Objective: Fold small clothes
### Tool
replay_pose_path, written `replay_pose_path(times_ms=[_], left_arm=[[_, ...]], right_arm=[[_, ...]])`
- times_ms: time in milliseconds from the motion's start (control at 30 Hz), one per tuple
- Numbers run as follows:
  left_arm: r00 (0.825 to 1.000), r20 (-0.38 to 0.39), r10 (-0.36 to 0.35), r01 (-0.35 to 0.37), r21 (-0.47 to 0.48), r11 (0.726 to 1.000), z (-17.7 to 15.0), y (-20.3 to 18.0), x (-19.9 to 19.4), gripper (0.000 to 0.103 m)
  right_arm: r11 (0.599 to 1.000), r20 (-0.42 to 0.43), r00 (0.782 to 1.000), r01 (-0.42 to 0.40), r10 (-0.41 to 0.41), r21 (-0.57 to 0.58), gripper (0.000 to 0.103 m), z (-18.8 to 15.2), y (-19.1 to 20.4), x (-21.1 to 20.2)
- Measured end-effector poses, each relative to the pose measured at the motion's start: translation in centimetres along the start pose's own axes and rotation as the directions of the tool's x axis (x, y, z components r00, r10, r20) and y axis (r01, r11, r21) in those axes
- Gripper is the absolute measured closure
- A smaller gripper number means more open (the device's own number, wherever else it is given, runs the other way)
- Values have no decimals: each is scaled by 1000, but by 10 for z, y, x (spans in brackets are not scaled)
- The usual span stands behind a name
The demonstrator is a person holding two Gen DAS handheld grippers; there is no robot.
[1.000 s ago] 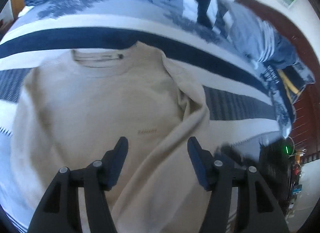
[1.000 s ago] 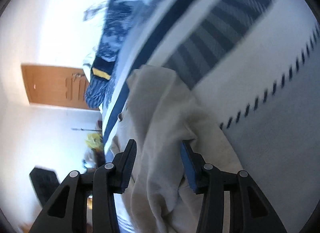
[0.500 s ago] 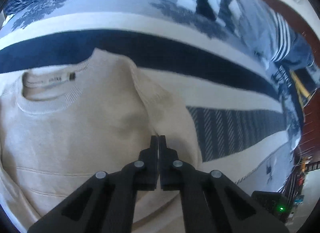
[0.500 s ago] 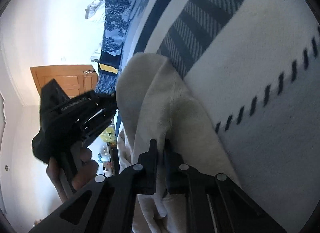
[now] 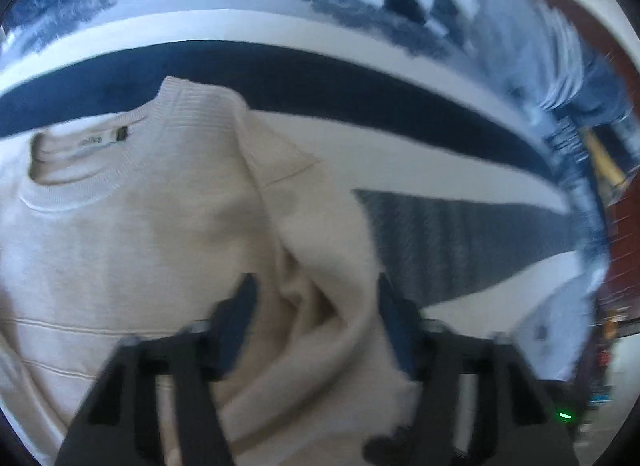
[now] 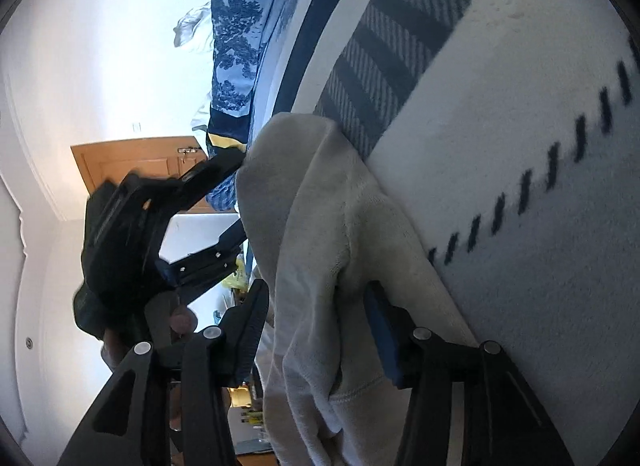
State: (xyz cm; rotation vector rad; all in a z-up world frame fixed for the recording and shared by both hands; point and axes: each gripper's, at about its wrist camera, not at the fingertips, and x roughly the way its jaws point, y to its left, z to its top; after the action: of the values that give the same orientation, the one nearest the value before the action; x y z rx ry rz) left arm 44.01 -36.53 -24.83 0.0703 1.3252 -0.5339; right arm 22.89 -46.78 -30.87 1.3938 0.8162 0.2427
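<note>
Having sprung apart from their pinch of half a second ago, the left gripper and right gripper straddle the folded-in sleeve of the beige sweater on the striped bedspread, suggesting that fold is released.
</note>
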Motion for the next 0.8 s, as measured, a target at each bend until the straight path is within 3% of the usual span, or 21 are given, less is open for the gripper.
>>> replay_pose_path(times_ms=[33, 133, 167, 200, 267, 367, 433, 500, 567, 667, 700, 767, 800], left_arm=[[1000, -27, 15, -15, 10, 1000, 0, 0, 8, 92], [999, -20, -37, 36, -50, 998, 4, 13, -4, 95], [995, 9, -103, 103, -66, 992, 7, 18, -20, 95], [983, 38, -181, 184, -87, 979, 10, 25, -37, 95], [970, 83, -227, 235, -108, 966, 16, 38, -57, 95], [977, 95, -192, 204, -141, 969, 26, 57, -58, 97], [997, 51, -58, 66, -156, 986, 31, 68, -26, 97], [1000, -10, 22, -23, -199, 980, 26, 78, -4, 96], [999, 15, -41, 43, -209, 977, 13, 79, -8, 96], [990, 90, -109, 121, -142, 982, -17, 77, -48, 63], [989, 113, -93, 106, -120, 987, -34, 79, -66, 50], [990, 136, -45, 58, -94, 994, -62, 86, -89, 48], [991, 133, -33, 43, -76, 996, -85, 91, -102, 48]], right_arm=[[1000, -1, 1000, 0, 0, -6, 56, 0, 1, 2], [998, 6, 998, 56, -56, -13, 86, 2, 0, 0], [998, 25, 998, 62, -62, -1, 95, 4, -1, -5], [998, 42, 998, 56, -56, 3, 96, 6, 0, -7], [998, 77, 996, 57, -55, -27, 97, 7, 7, -18], [994, 104, 992, 81, -73, -75, 98, 7, 20, -23], [986, 107, 985, 144, -135, -86, 98, 10, 18, -15], [974, 77, 977, 206, -200, -91, 97, 13, 10, 2], [982, 21, 985, 175, -174, -71, 97, 15, 1, 10], [983, 56, 987, 158, -153, -89, 94, 17, 14, 0], [979, 64, 985, 168, -162, -115, 82, 17, 19, -4], [973, 78, 983, 177, -167, -150, 56, 14, 31, -9], [973, 70, 986, 164, -154, -163, 52, 12, 37, -10]])
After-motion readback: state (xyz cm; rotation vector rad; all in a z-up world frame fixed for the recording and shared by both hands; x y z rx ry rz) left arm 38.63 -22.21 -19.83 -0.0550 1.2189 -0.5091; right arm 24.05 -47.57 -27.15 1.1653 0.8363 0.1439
